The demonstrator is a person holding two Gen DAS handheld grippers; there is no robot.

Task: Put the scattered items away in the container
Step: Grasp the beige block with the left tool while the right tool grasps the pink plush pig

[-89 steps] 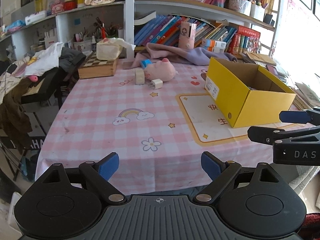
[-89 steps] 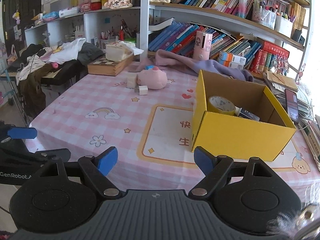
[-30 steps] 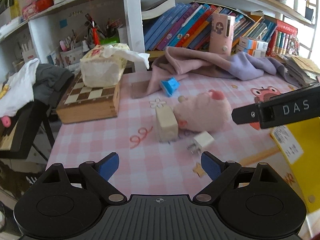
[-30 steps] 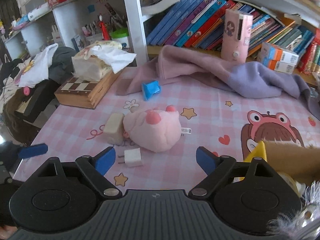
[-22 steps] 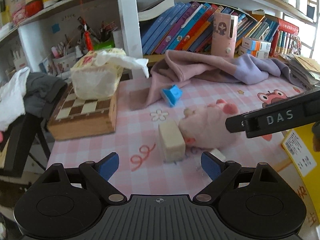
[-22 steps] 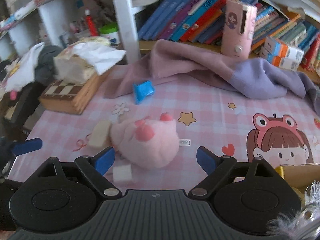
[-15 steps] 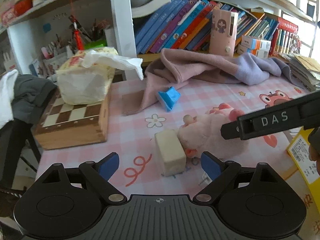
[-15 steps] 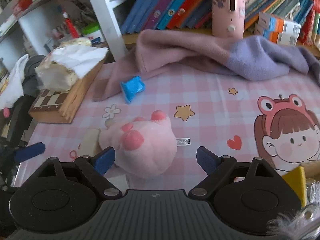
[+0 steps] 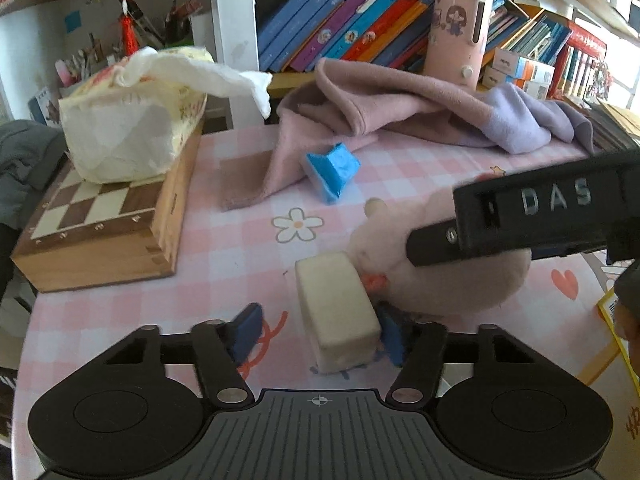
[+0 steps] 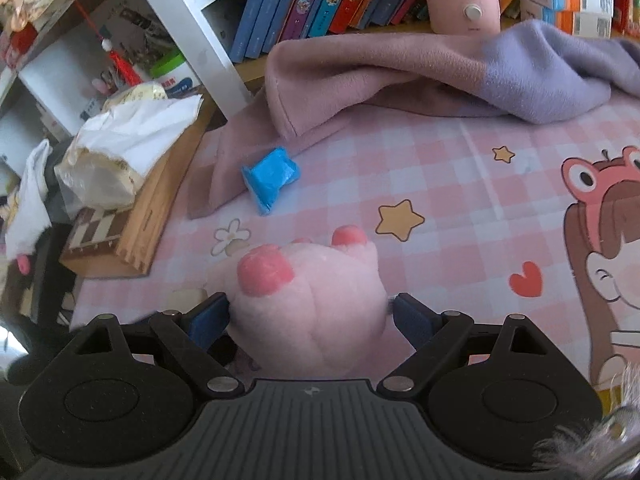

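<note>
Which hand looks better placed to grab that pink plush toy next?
The right. The right gripper already has its jaws on either side of the pink plush toy. The left gripper is closing its jaws around the cream block instead.

— How's the light?
— Bright daylight from the right, glaring white past the books [image 9: 580,60].
— Sharpness?
— Fisheye bends the shelf [image 10: 192,20] edges; tablecloth [image 10: 460,184] slightly motion-blurred.
</note>
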